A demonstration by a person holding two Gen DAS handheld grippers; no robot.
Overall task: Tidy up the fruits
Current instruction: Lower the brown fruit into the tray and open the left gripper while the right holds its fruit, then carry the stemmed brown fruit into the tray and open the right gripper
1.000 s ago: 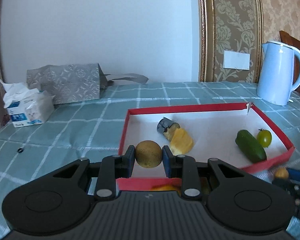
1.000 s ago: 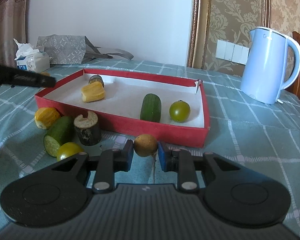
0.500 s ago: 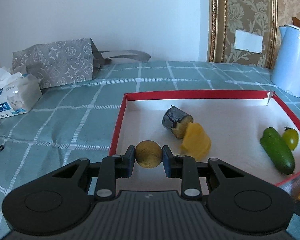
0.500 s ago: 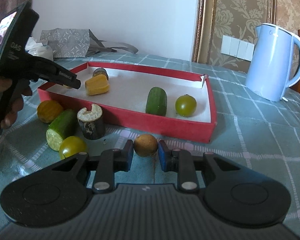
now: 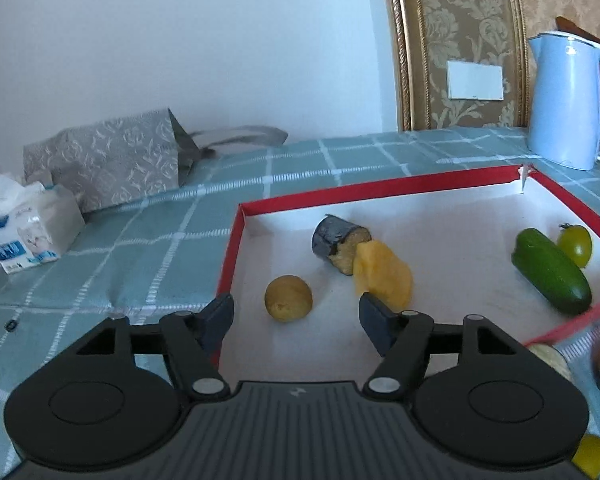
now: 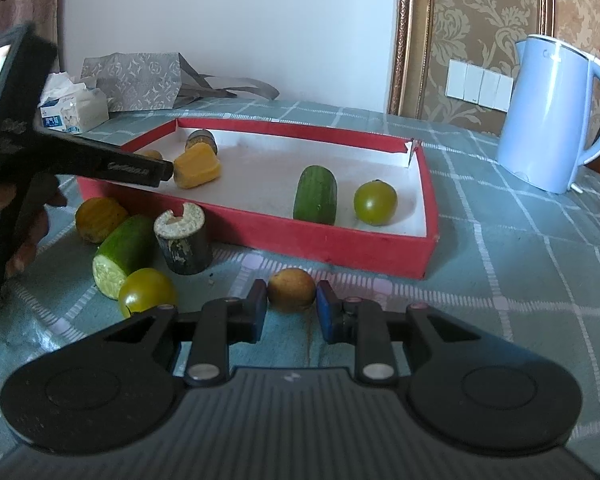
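Near the red tray's (image 5: 236,240) left edge, a brown fruit (image 5: 288,298) is being left by the spread-apart left gripper (image 5: 296,316); another brown fruit (image 6: 291,289) is being clamped by the right gripper (image 6: 291,310).

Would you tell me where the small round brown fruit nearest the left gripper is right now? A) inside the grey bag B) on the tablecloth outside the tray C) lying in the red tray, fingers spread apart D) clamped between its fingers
C: the brown fruit lies on the white floor of the red tray, and the left gripper stands open with both fingers clear of it.
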